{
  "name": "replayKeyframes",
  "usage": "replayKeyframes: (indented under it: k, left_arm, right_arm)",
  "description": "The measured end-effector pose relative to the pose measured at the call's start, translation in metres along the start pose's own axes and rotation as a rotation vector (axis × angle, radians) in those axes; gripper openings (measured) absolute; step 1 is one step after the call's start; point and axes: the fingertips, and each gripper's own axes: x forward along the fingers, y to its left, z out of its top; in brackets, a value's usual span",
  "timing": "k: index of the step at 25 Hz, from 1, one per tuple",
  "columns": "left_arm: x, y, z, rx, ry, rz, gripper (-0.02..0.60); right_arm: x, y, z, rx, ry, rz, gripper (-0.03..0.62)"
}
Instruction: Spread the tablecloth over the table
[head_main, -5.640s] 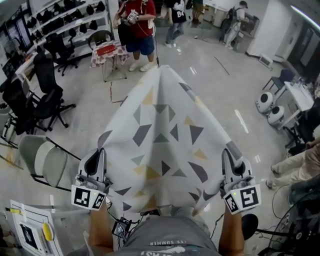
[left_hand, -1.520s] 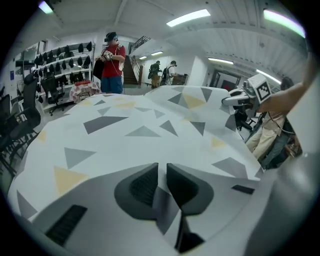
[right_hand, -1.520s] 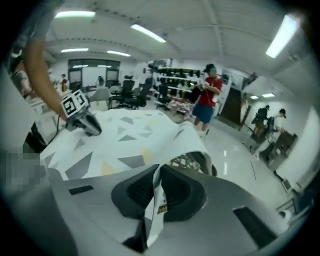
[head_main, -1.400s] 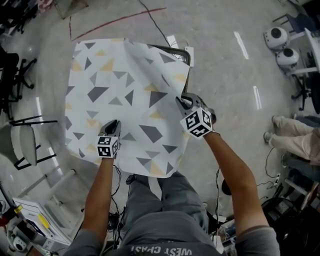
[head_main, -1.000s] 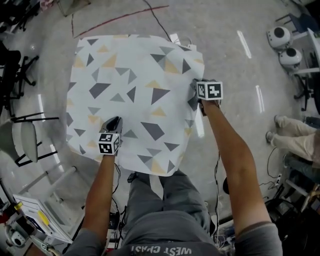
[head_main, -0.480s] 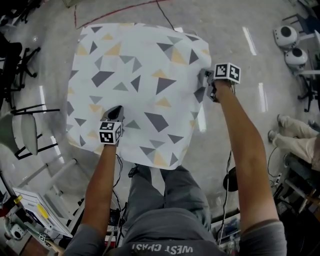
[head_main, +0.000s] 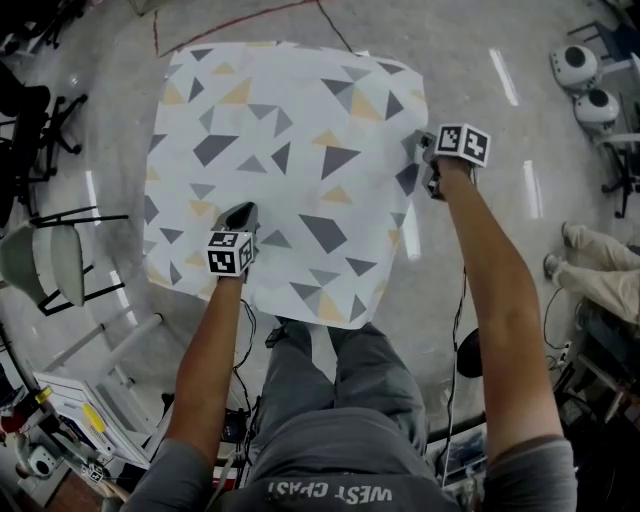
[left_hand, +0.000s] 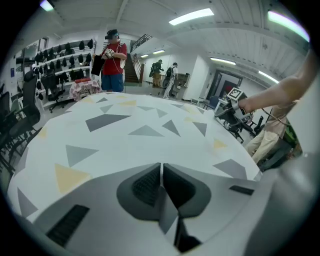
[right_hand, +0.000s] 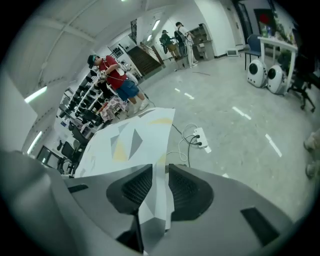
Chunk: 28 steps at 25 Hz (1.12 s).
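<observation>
Tablecloth (head_main: 285, 150) is now lying flat over the whole table, which is hidden under it, and the 1 o'clock corner that was folded back a moment ago is sitting squared off. Your right gripper (head_main: 428, 170) is at the cloth's 3 o'clock edge; its jaws have just been opening and are standing slightly apart with a loose fold of hem between them, so you're letting go. Your left gripper (head_main: 246, 212) seems to be pressing the cloth down around 7 o'clock, jaws fully together on nothing, so the spread is looking essentially done.
</observation>
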Motion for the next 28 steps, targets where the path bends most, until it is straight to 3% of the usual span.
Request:
replayKeyframes:
  k: [4,8,17,22,28]
  left_arm:
    - [-0.010,-0.004,0.013,-0.004,-0.032,-0.015,0.008]
    - [-0.030,-0.013,0.045,0.024,-0.102,-0.041,0.008]
    - [-0.140,-0.026,0.122,0.110,-0.305,-0.102,0.008]
    - [-0.212,-0.030,0.153,0.128,-0.409,-0.123,0.008]
    - [-0.297,-0.030,0.179,0.139,-0.529,-0.131,0.008]
  right_arm:
    - [-0.029,0.002,-0.004,-0.093,-0.027,-0.080,0.134]
    - [-0.067,0.029,0.001,-0.262,-0.071,-0.120,0.143]
    - [-0.151,0.164,-0.035,-0.558,-0.193,0.019,0.117]
    - [-0.207,0.238,-0.067,-0.625,-0.286,0.113,0.021]
    - [-0.271,0.312,-0.112,-0.660,-0.374,0.175,0.011]
